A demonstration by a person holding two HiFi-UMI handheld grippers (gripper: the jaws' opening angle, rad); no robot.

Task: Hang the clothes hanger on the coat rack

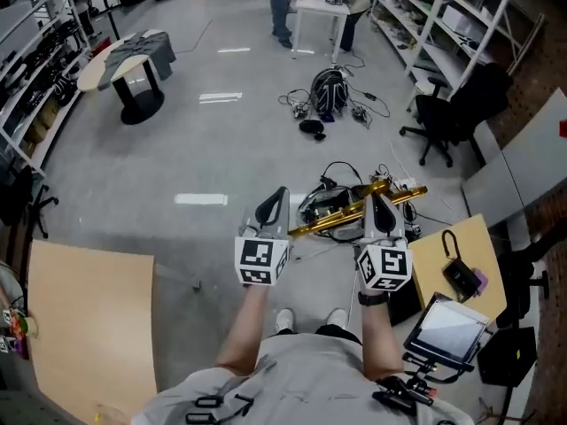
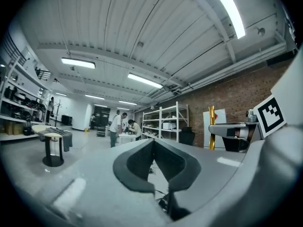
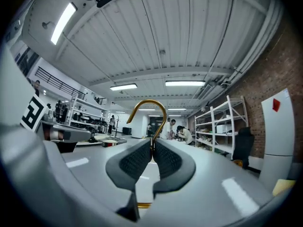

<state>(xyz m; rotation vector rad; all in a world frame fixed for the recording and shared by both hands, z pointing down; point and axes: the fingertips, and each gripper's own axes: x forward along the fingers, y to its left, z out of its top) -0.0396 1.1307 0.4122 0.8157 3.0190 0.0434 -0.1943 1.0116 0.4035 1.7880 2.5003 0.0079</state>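
Fingers (image 3: 135, 162) of right gripper (image 3: 152, 144), dark, ribbed, pinch curved gold hanger (image 3: 147, 100).

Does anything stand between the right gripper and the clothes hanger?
Nothing visible does: the right gripper is shut directly on the gold clothes hanger, whose hook rises above the jaws.

Behind the fingers (image 3: 135, 162) the hanger (image 3: 147, 100) hides — all but its hook (gold).

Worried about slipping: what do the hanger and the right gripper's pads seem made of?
Clothes hanger: probably metal with a polished gold finish, judging by its thin hook and bright glints. Right gripper pads: likely dark matte rubber, with a fine dimpled texture.
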